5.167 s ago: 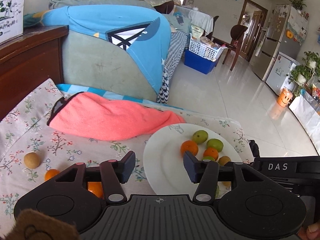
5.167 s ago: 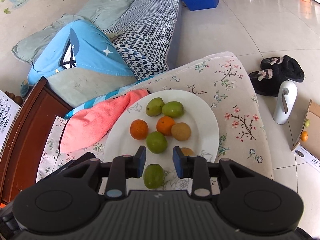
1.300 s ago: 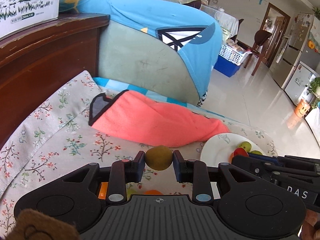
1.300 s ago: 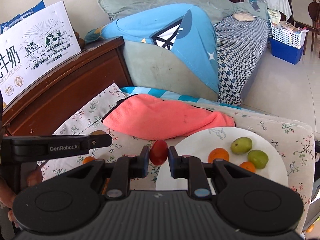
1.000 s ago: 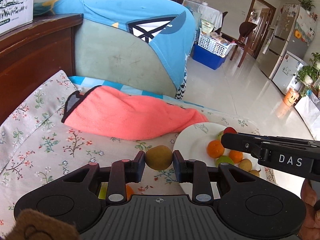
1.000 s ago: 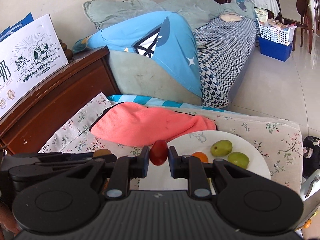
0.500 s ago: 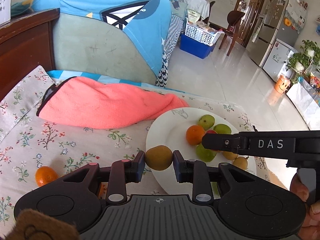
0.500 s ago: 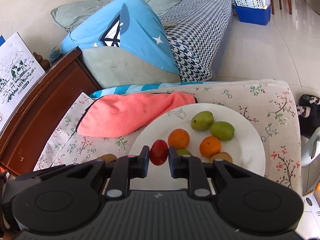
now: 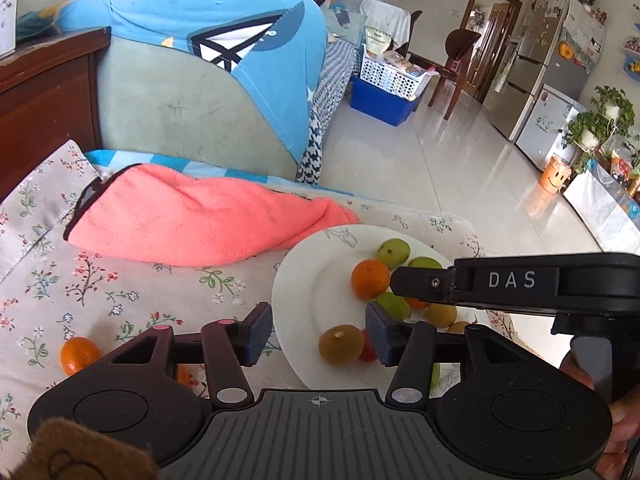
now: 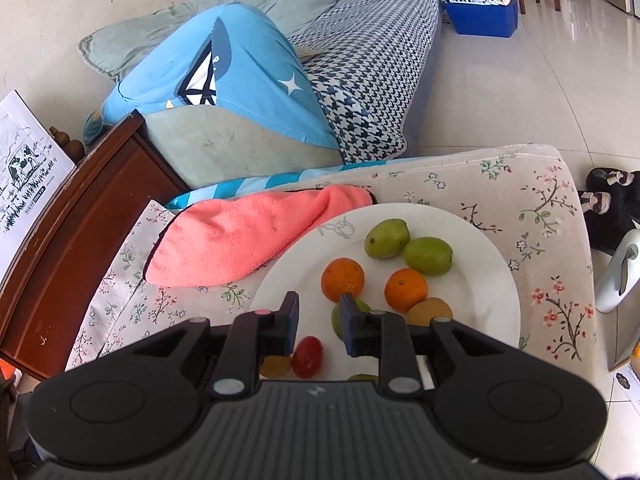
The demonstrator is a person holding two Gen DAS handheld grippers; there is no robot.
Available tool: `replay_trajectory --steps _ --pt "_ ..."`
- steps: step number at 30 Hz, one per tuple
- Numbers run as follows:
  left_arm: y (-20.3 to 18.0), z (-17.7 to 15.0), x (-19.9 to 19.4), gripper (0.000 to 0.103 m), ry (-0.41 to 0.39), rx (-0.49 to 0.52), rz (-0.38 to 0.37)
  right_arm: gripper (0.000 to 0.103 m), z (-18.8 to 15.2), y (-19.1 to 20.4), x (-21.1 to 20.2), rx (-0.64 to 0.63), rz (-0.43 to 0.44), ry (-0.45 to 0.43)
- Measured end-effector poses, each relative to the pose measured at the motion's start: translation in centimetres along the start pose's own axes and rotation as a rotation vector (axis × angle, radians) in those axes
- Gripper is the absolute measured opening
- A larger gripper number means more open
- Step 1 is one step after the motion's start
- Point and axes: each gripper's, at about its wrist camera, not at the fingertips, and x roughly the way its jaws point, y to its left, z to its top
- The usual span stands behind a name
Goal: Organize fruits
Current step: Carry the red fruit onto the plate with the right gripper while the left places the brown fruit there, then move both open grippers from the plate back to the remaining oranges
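Tangerine, small and orange (image 9: 79,355), lies loose on the floral cushion (image 9: 48,280), left of my left claw (image 9: 318,320). Its jaws have just been opening, leaving the round brown fruit (image 9: 341,344) on the white plate (image 9: 312,280) by the cushion's right edge. My right claw (image 10: 318,306), marked "DAS", stands parted above the small red fruit (image 10: 307,356).

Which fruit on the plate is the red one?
The small red fruit at the near edge of the plate, beside the brown fruit. All the others are orange, green or brownish.
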Motion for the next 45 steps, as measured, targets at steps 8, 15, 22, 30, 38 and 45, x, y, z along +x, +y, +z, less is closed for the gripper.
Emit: replay_trajectory --steps 8,15,22,30,38,45 --pt "3.1 1.6 -1.3 0.06 -0.023 -0.092 0.07 0.024 -0.1 0.7 -0.1 -0.025 0.007 -0.008" --pt "5.9 2.3 -2.2 0.062 -0.024 -0.154 0.126 0.025 -0.5 1.7 0.1 -0.057 0.034 0.003" --pt "7.9 2.4 -2.9 0.063 -0.02 -0.19 0.172 0.025 -1.1 3.1 0.6 -0.108 0.066 0.026" --pt "9.2 2.2 -3.3 0.063 -0.006 -0.201 0.209 0.025 -2.7 5.4 1.5 -0.177 0.127 0.082" --pt "11.9 2.1 -3.3 0.063 0.035 -0.262 0.273 0.025 -4.5 7.8 2.6 -0.243 0.191 0.149" --pt "13.0 1.1 -2.2 0.063 0.098 -0.294 0.299 0.026 -6.1 9.6 3.8 -0.296 0.224 0.21"
